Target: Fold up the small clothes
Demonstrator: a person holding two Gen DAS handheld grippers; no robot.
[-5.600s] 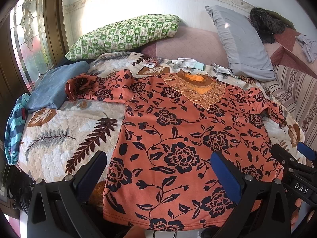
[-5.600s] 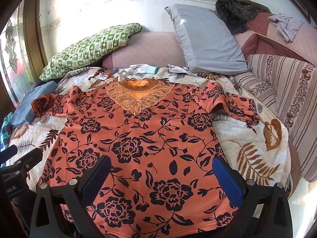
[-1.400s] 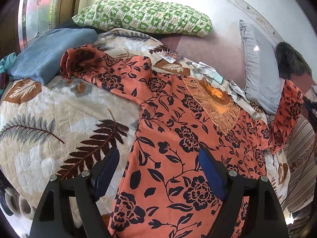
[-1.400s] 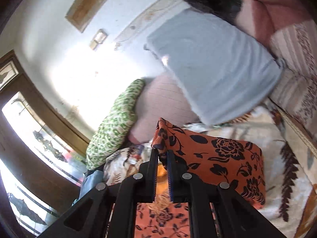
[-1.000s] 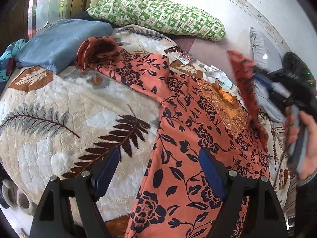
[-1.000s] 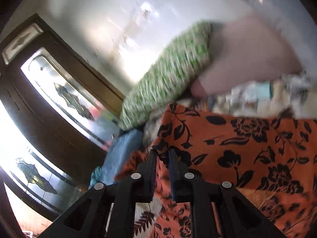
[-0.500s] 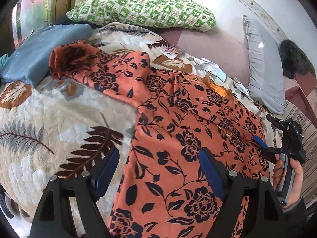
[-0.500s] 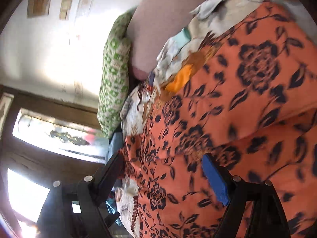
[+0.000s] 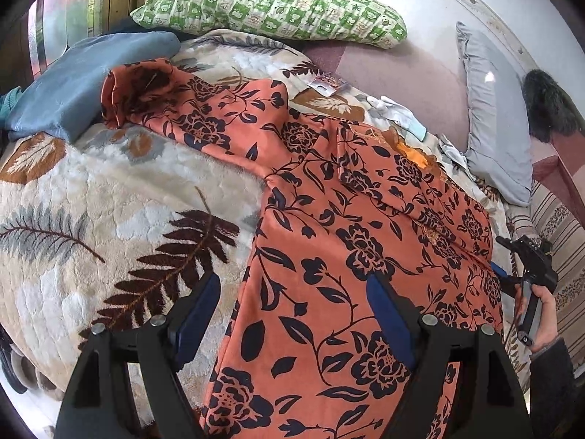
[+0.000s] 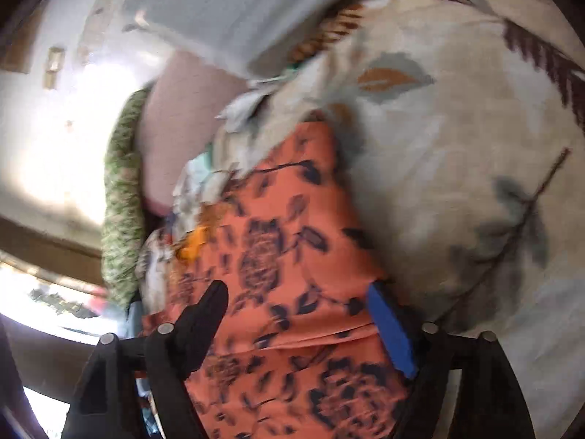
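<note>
We see the blouse right sleeve folded in; left sleeve ahead of spread left claw remains. Right claw, jaws just closing, grips nothing.

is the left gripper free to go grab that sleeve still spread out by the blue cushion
Probably yes. The left gripper is open and empty, the spread sleeve lies uncovered on the leaf-print blanket, and nothing stands between them.
</note>
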